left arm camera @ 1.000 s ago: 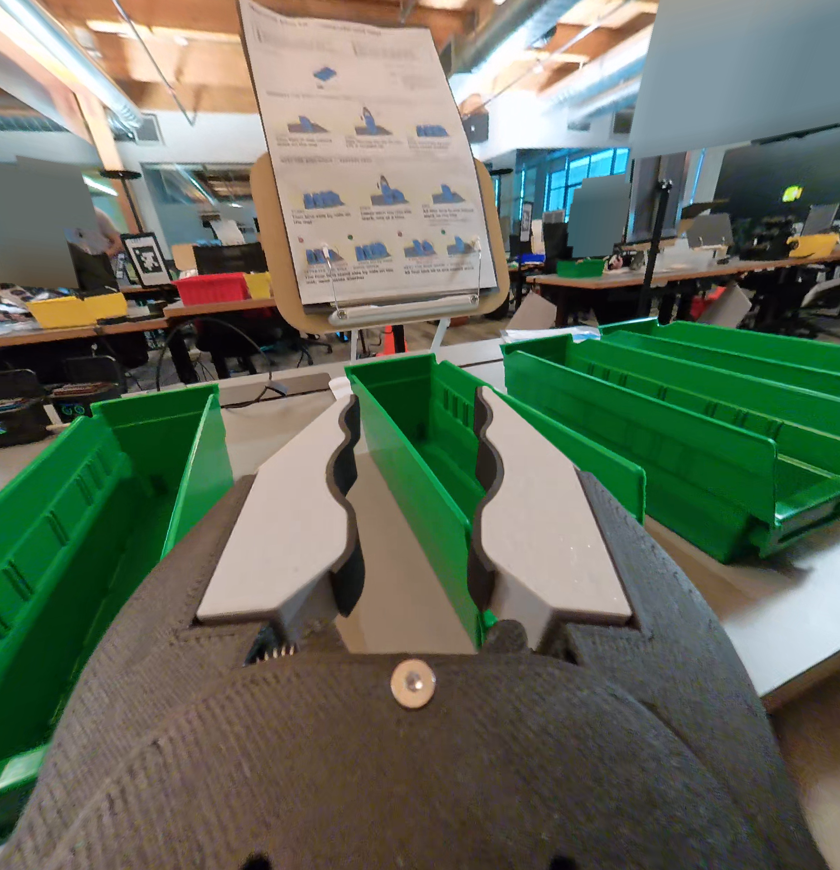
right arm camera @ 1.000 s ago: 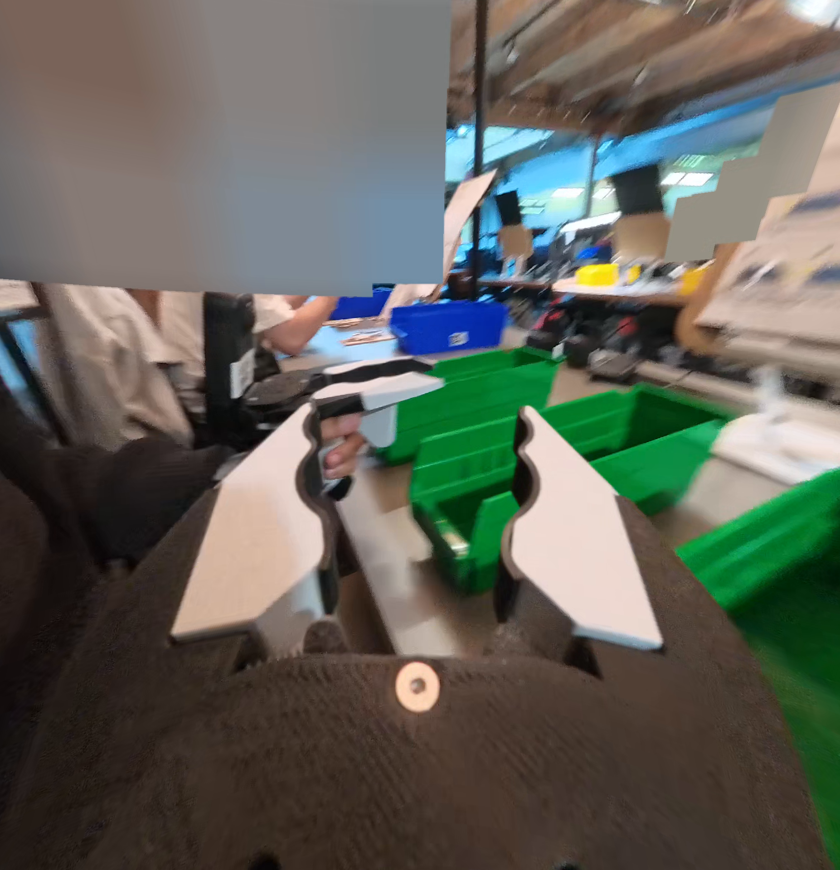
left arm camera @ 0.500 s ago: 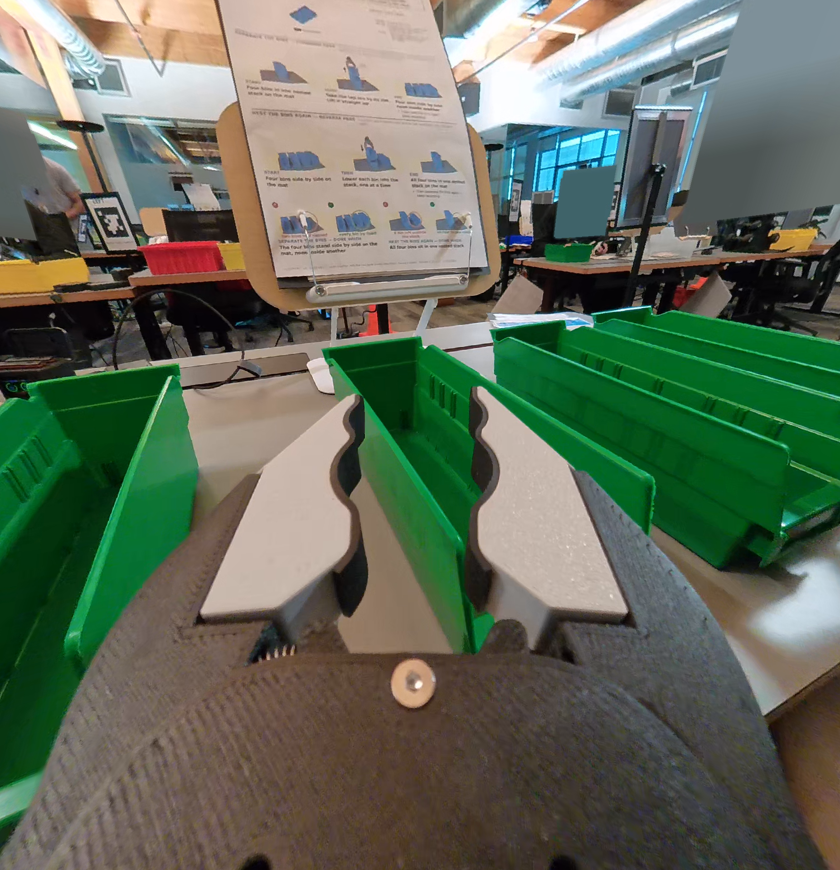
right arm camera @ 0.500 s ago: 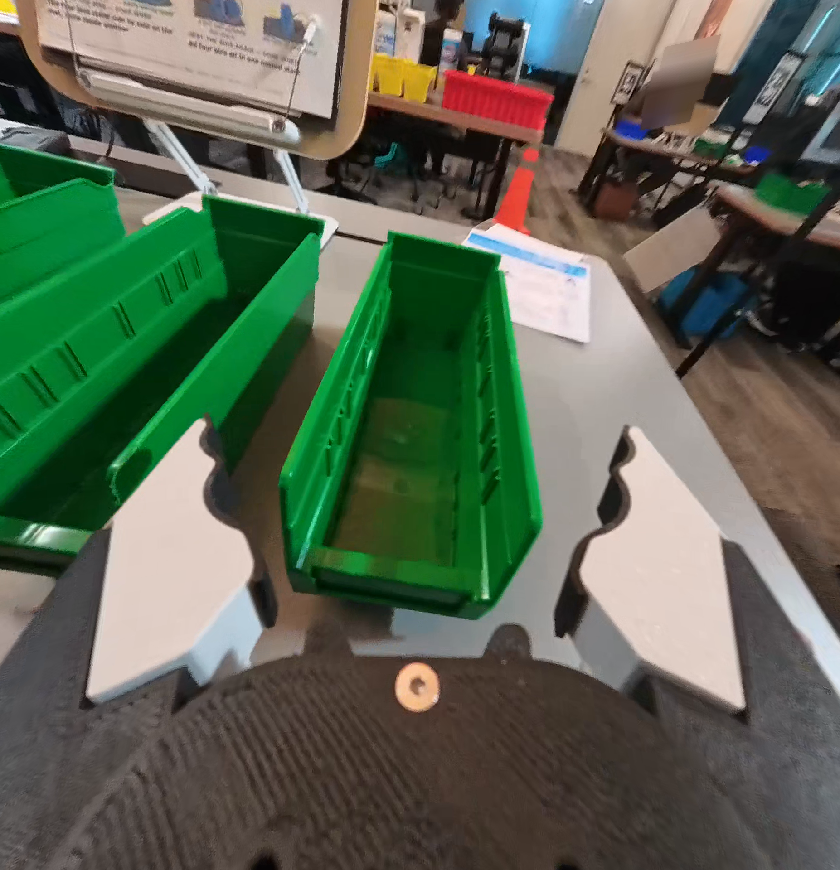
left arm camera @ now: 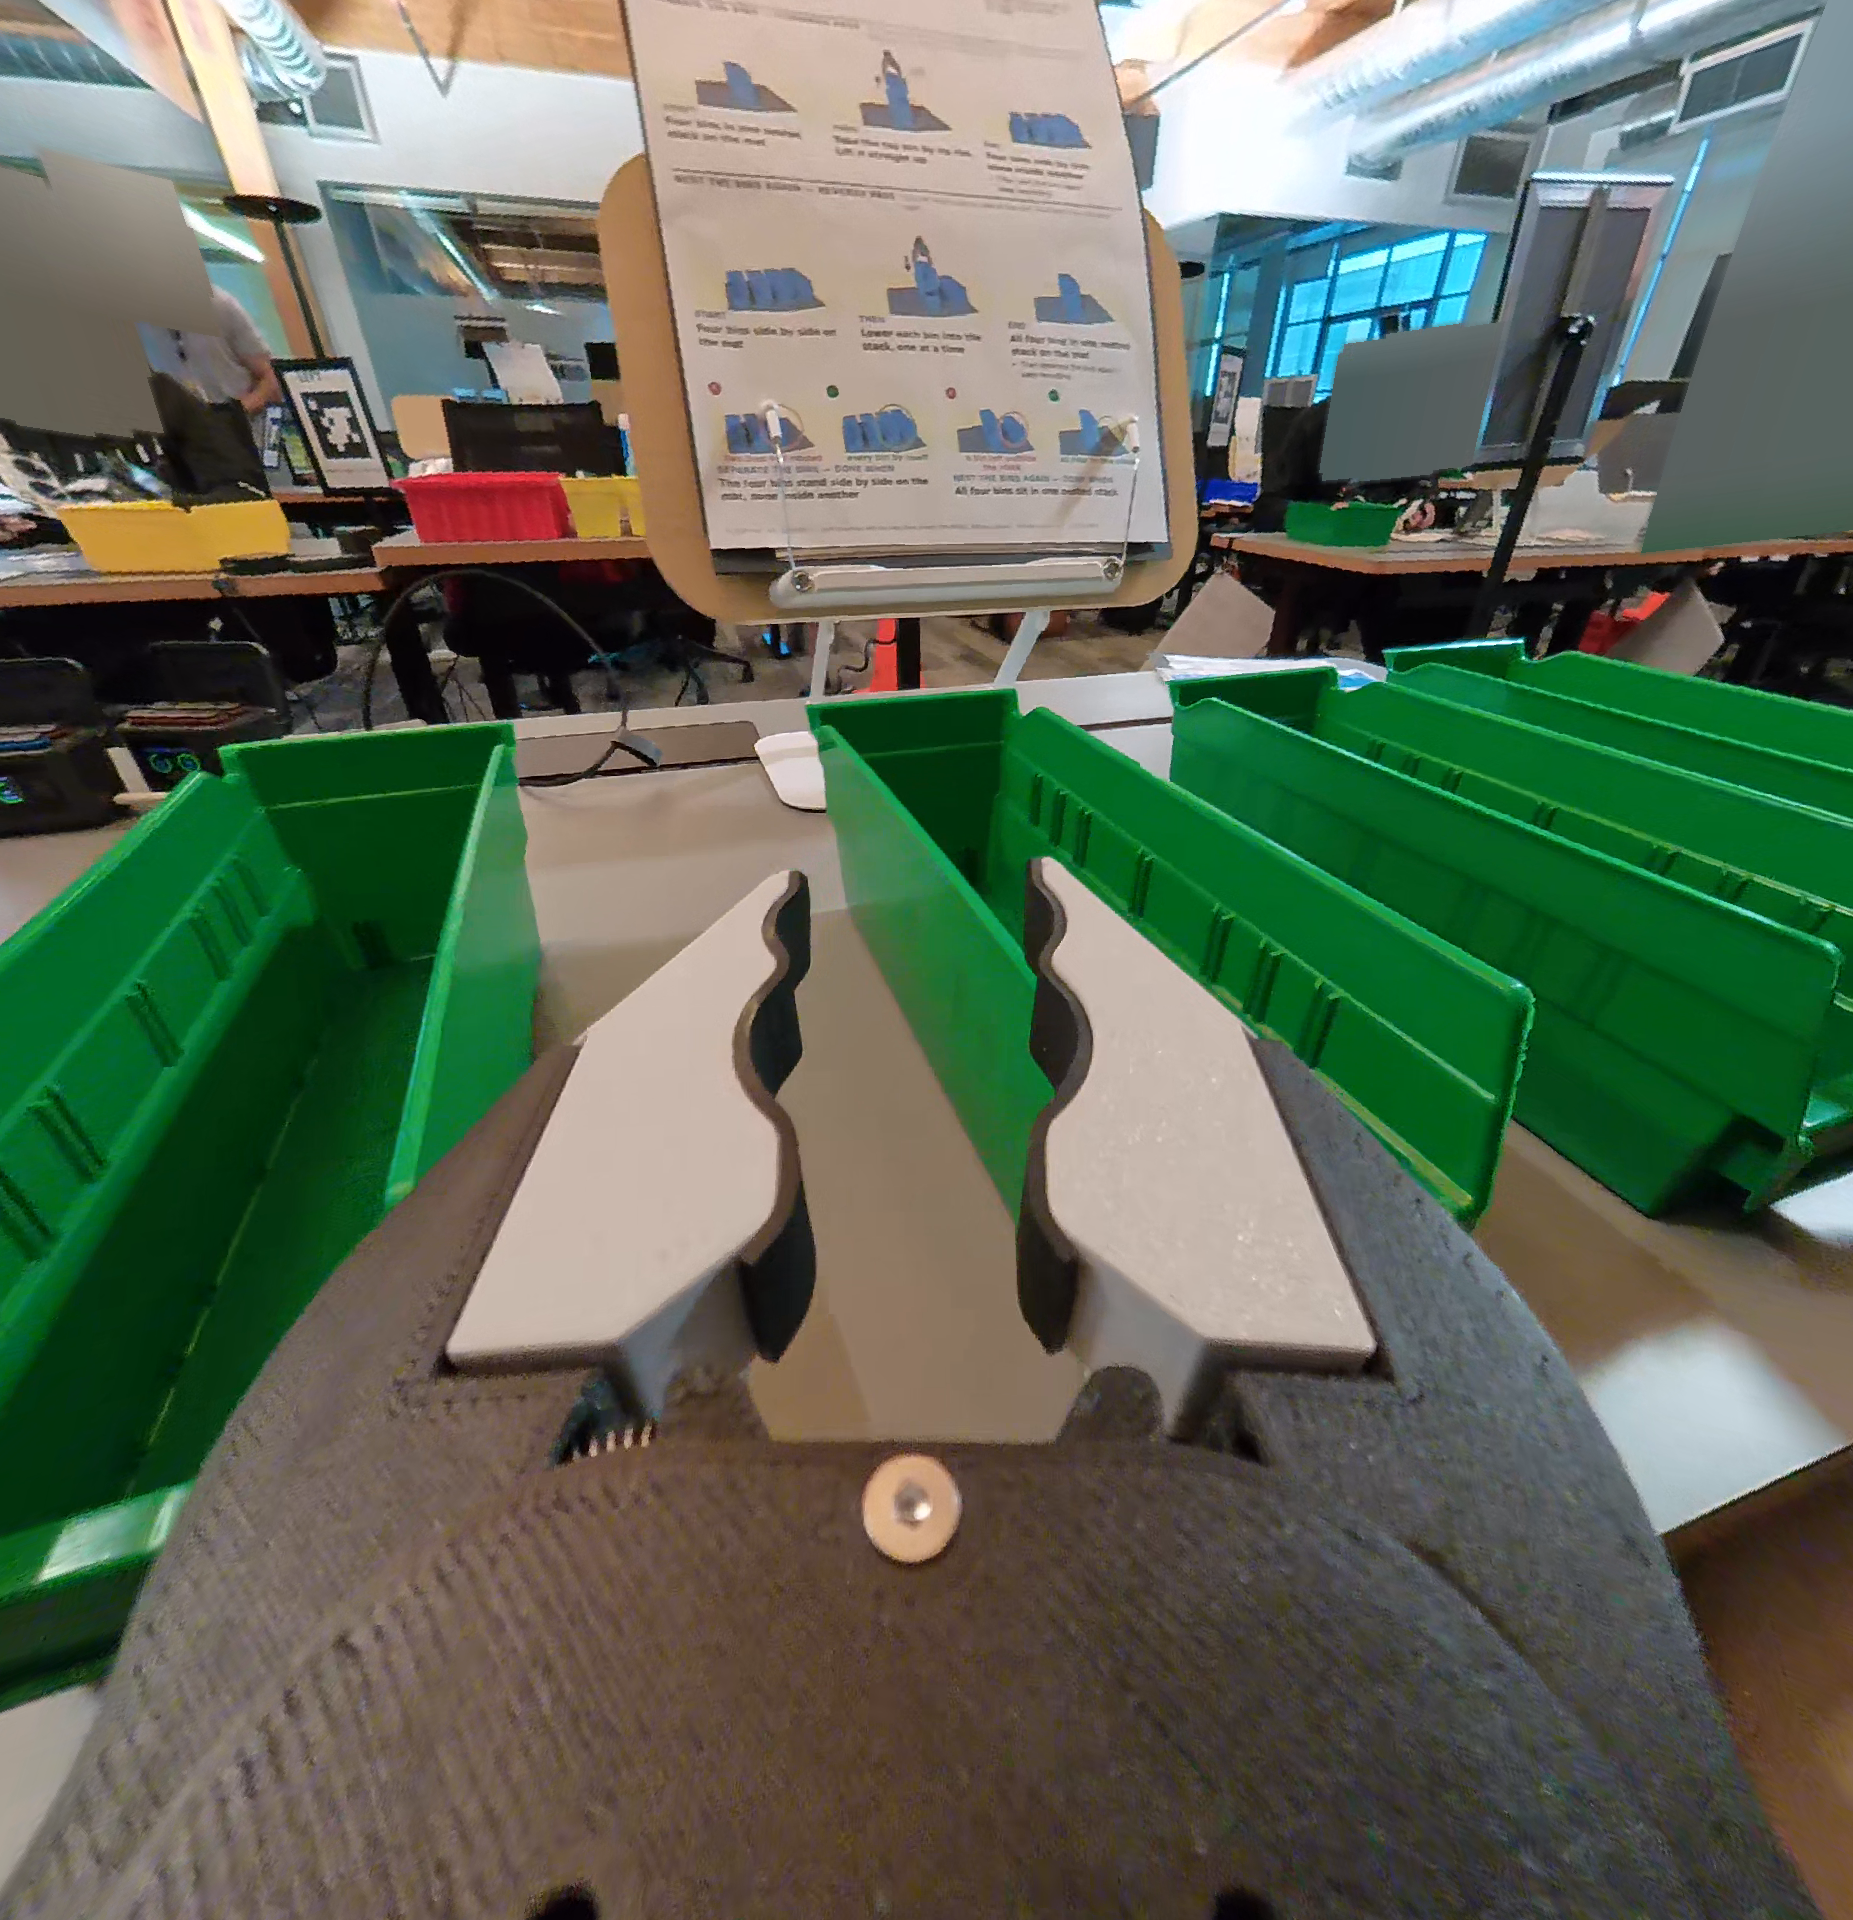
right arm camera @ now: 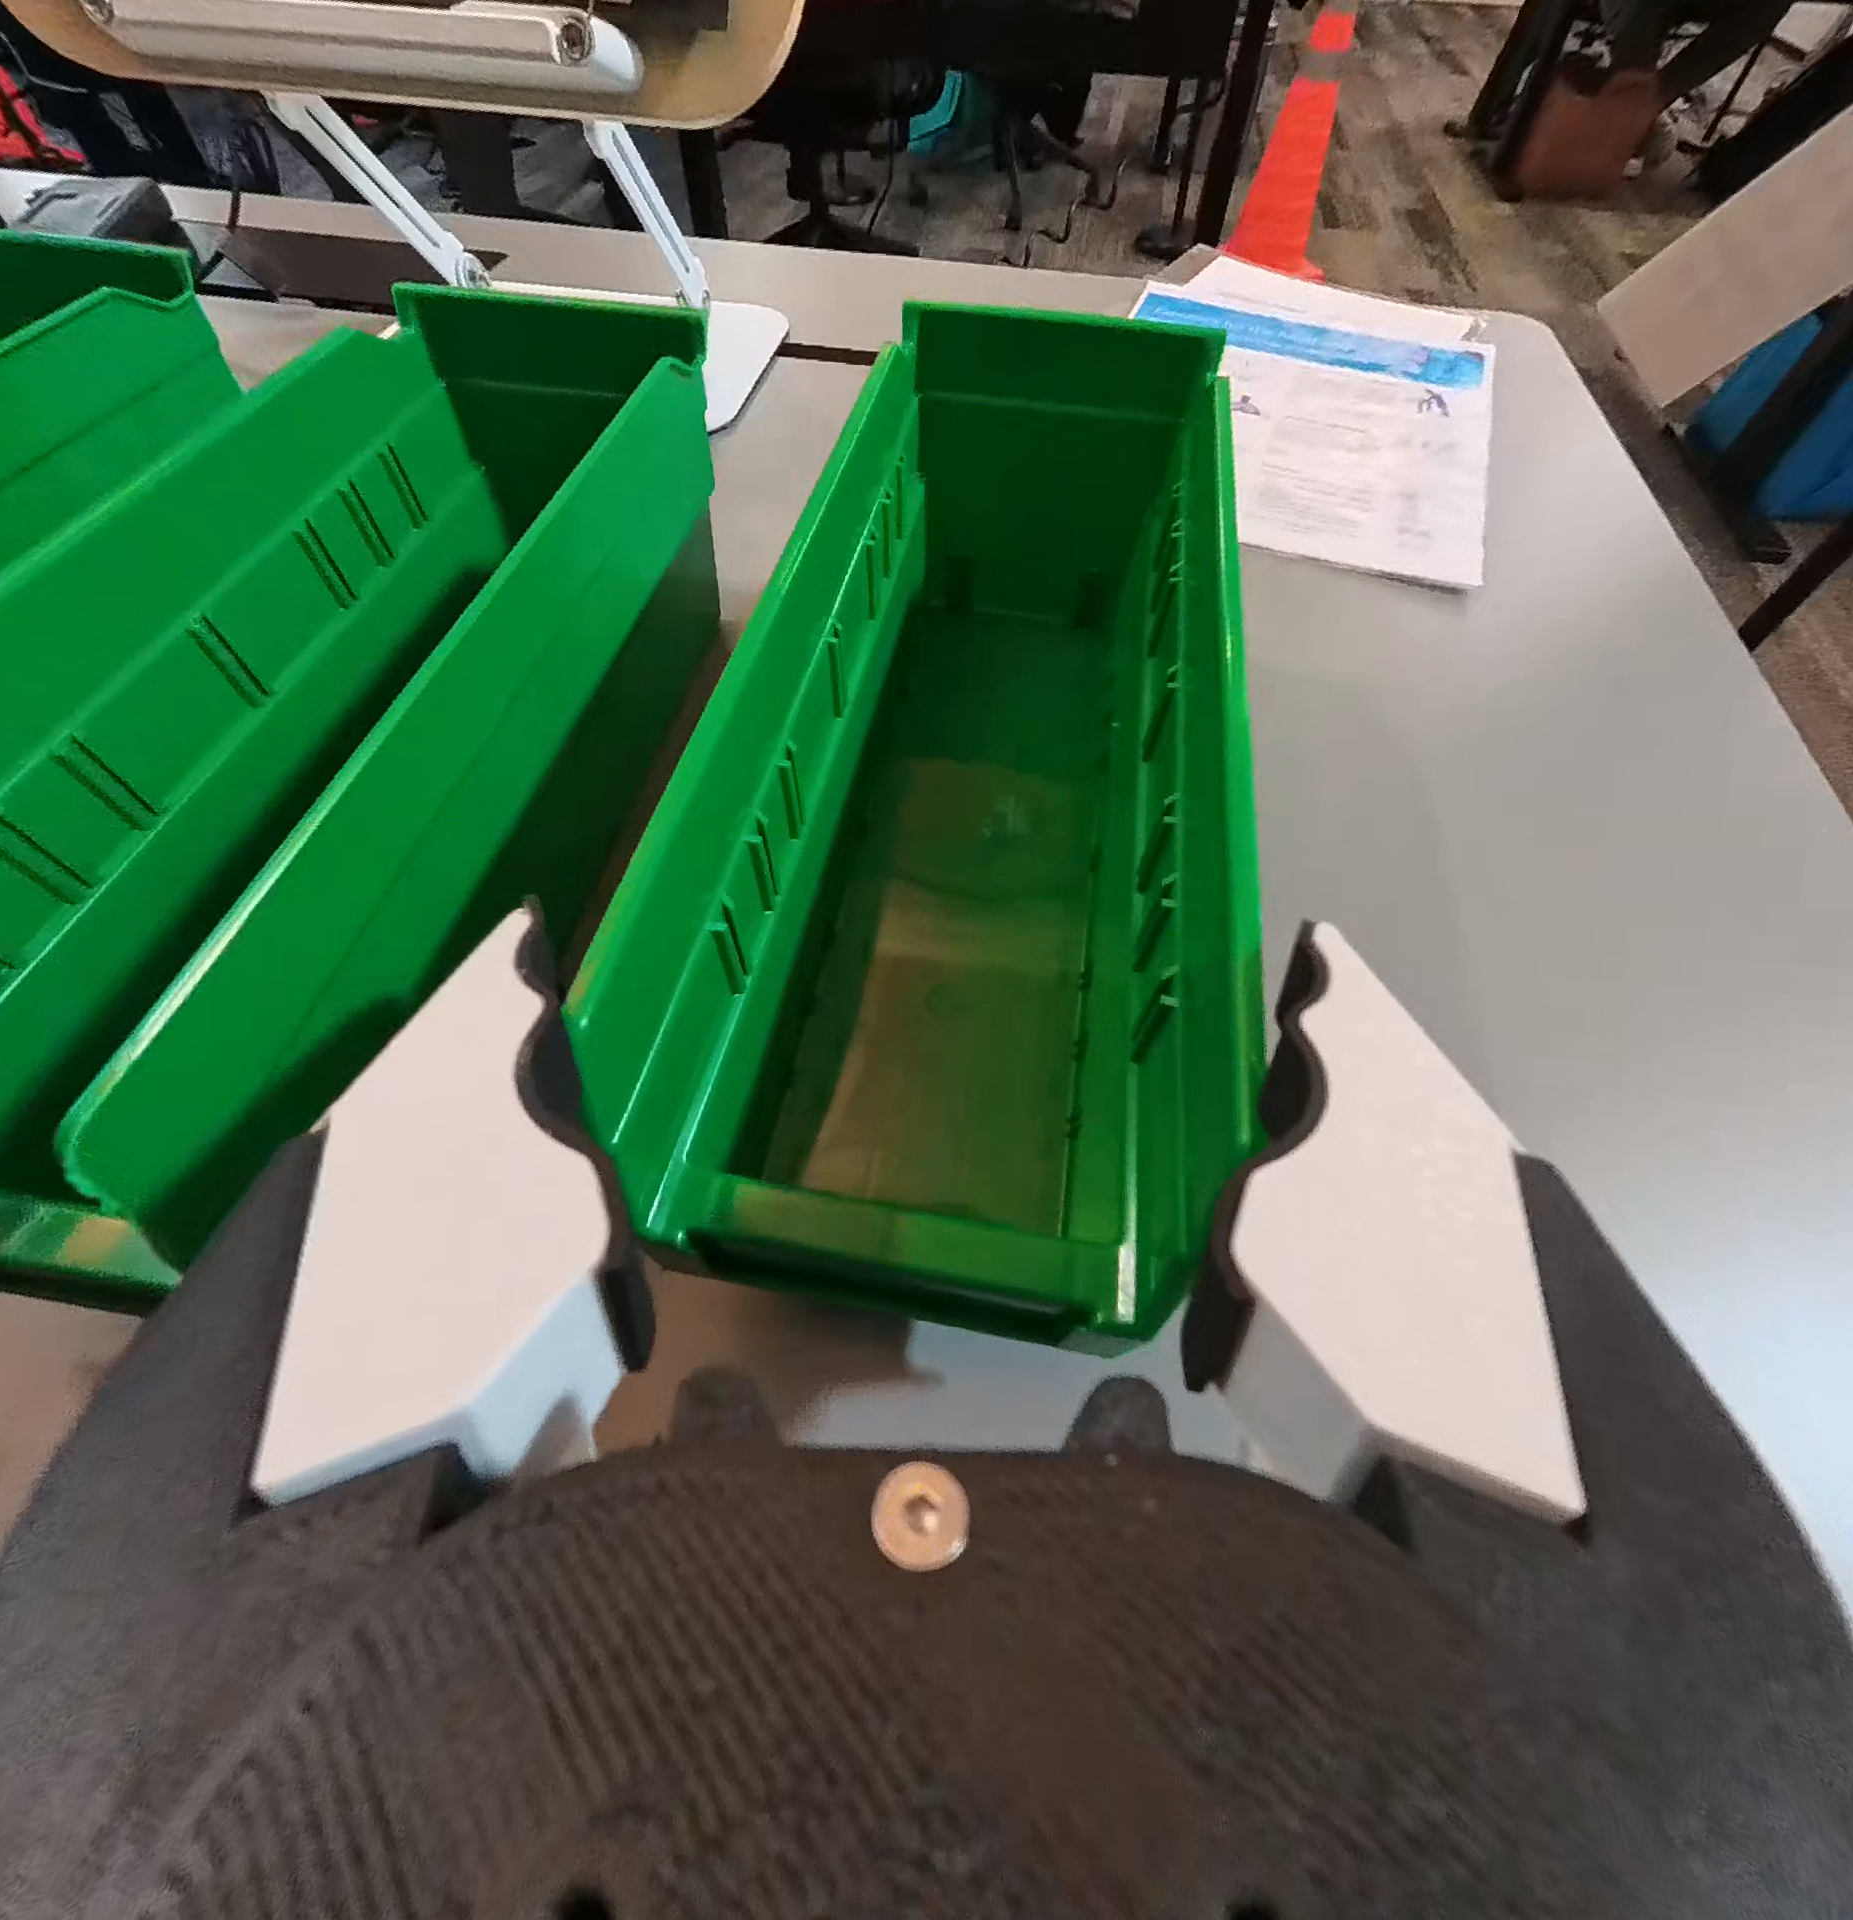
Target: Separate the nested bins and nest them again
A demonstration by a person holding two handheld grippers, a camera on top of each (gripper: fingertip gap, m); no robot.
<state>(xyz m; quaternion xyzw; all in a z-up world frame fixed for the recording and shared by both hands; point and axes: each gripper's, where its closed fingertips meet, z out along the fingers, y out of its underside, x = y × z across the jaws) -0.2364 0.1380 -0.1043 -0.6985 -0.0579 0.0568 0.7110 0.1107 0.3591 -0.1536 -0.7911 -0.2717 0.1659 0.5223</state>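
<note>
Several long green bins stand side by side on a grey table (left arm camera: 673, 862). In the left wrist view my left gripper (left arm camera: 917, 878) is open, and the left wall of the second green bin (left arm camera: 1265, 966) runs between its fingers, close to the right finger (left arm camera: 1161, 1143). Another bin (left arm camera: 226, 1039) lies to its left and two more (left arm camera: 1576, 883) to its right. In the right wrist view my right gripper (right arm camera: 920, 923) spans the near end of the rightmost green bin (right arm camera: 953, 675). Its pads sit against both side walls. The bin is empty and rests on the table.
A clipboard stand with an instruction sheet (left arm camera: 901, 312) stands behind the bins. A paper sheet (right arm camera: 1358, 436) lies at the table's back right corner. A neighbouring bin (right arm camera: 330, 727) sits close to the left of the rightmost bin. The table edge (right arm camera: 1732, 675) runs along the right.
My right gripper swung from facing the left side of the table to looking down at the rightmost bin, moved in and narrowed around its near end. My left gripper shifted slightly, still straddling the bin wall.
</note>
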